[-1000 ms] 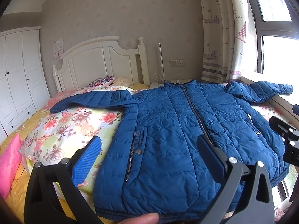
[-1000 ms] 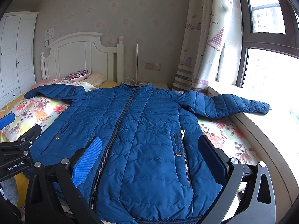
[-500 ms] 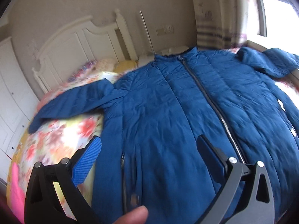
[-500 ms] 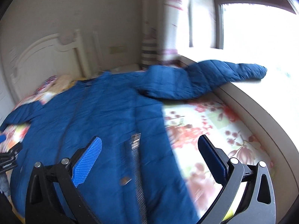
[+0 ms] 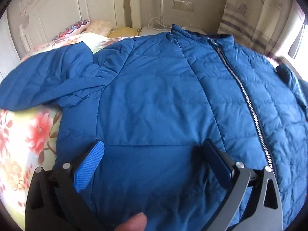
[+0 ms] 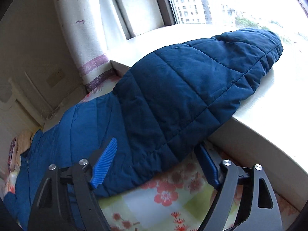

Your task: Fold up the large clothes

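- Two grippers over one blue quilted jacket (image 5: 154, 100), spread front-up on a floral bedspread (image 5: 23, 134).
- Left gripper (image 5: 152, 154): jaws wide apart, above the jacket's chest panel left of the zipper (image 5: 248, 100); pads not pressing fabric. Fingertip (image 5: 134, 222) at near edge.
- Right gripper (image 6: 156, 156): jaws closing, jacket's right sleeve (image 6: 182, 96) between them near the armpit; pads not yet pressing it.
- Sleeve cuff lies out on the windowsill (image 6: 269, 119).
- Far: white headboard (image 5: 63, 11), pillows (image 5: 77, 27), curtain (image 6: 80, 38).
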A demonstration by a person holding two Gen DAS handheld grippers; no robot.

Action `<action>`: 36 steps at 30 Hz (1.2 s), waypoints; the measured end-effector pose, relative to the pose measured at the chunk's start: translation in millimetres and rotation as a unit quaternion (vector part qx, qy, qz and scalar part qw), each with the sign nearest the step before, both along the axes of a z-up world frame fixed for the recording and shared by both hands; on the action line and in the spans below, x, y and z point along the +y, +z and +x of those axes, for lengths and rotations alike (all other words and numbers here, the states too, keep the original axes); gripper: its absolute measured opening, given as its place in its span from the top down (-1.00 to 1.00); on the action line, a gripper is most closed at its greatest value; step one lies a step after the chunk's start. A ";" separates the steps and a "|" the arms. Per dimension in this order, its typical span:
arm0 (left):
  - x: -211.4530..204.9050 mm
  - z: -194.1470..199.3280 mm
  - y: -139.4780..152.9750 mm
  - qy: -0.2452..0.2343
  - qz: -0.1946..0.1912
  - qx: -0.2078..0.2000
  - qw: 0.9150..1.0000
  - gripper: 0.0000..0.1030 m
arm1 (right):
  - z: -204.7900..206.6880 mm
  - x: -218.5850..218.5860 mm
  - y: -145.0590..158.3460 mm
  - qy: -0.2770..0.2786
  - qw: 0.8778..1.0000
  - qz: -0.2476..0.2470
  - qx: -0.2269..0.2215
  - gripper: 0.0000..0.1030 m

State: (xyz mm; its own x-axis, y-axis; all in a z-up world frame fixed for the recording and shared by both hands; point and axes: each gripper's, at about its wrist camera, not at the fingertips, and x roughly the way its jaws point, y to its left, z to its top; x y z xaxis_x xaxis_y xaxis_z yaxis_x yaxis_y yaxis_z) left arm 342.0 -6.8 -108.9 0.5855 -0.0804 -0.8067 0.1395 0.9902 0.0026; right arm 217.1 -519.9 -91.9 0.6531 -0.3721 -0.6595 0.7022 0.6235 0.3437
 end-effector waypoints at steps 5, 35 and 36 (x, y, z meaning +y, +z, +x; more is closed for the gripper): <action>-3.7 4.2 -4.0 0.004 0.011 0.012 1.000 -0.96 | 5.9 43.7 47.7 0.008 0.991 -0.128 -0.044 0.58; -39.0 -20.7 26.5 -0.062 0.033 -0.044 0.997 -0.92 | -40.7 108.0 7.8 0.233 0.967 0.069 -0.080 -0.07; -53.1 -24.6 33.3 -0.081 0.032 -0.052 0.995 -0.92 | -38.8 96.8 -0.6 0.228 0.964 0.097 -0.093 0.05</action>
State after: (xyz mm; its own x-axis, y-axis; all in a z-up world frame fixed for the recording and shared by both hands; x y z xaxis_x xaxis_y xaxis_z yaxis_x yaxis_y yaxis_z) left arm 317.4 -59.8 -75.5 0.6493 -0.1305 -0.7492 0.2927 0.9522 0.0878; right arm 178.2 -423.1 -92.4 0.8340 0.0992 -0.5428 0.2854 0.7643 0.5782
